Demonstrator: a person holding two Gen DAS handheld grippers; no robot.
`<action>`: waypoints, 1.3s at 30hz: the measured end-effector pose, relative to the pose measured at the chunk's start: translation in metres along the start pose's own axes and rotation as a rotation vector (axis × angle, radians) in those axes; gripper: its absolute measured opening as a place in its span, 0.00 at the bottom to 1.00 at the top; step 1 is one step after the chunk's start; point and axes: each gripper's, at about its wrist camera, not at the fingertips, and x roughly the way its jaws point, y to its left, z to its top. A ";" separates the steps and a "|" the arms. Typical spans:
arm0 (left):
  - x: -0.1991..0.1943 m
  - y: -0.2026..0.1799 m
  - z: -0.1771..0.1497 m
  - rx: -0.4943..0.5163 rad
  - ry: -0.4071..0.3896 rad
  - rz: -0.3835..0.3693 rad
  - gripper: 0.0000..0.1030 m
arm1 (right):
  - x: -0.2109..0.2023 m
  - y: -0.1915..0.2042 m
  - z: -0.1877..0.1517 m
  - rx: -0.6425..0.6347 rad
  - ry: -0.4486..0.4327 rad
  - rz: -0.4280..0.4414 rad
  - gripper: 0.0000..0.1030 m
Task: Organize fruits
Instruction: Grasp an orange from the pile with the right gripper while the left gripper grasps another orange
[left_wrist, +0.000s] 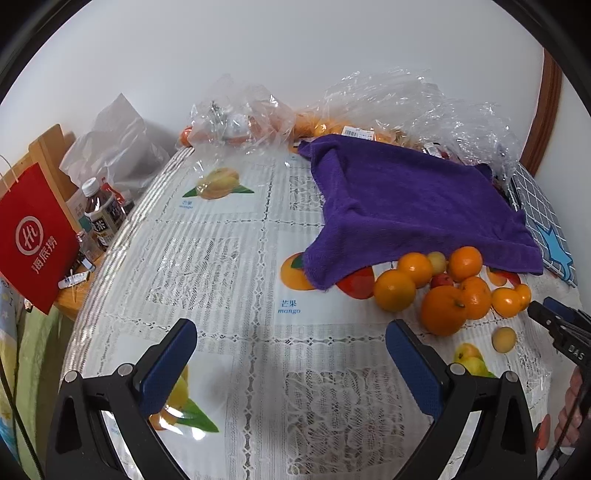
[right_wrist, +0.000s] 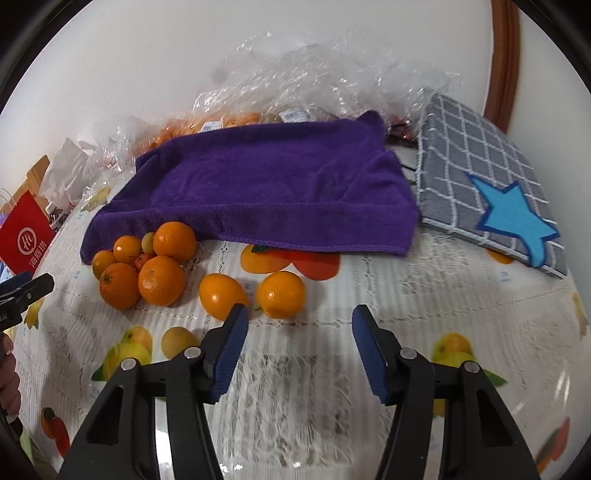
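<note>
Several oranges (right_wrist: 161, 280) lie in a loose cluster at the front edge of a purple towel (right_wrist: 266, 184), with a small red fruit (right_wrist: 142, 260) and a pale yellow one (right_wrist: 148, 241) among them. Two oranges (right_wrist: 281, 294) sit apart, just beyond my right gripper (right_wrist: 300, 323), which is open and empty. A small yellow fruit (right_wrist: 179, 341) lies left of it. In the left wrist view the cluster (left_wrist: 443, 308) is at the right, and my left gripper (left_wrist: 290, 338) is open and empty over bare tablecloth. The right gripper's tip (left_wrist: 546, 314) shows there too.
Clear plastic bags (left_wrist: 388, 96) with more fruit lie behind the towel (left_wrist: 413, 199). A grey checked cushion with a blue star (right_wrist: 491, 184) lies right of the towel. A red paper bag (left_wrist: 31, 240) and bottles (left_wrist: 98, 214) stand off the table's left edge.
</note>
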 end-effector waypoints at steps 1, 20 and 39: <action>0.002 0.001 -0.001 -0.003 0.003 -0.004 1.00 | 0.004 0.000 0.001 -0.004 0.006 -0.001 0.54; 0.031 -0.015 -0.003 0.045 0.058 -0.093 0.89 | 0.033 0.003 0.010 -0.054 0.027 0.028 0.33; 0.055 -0.053 0.015 0.115 0.014 -0.167 0.70 | 0.019 -0.014 -0.010 -0.042 -0.011 0.013 0.33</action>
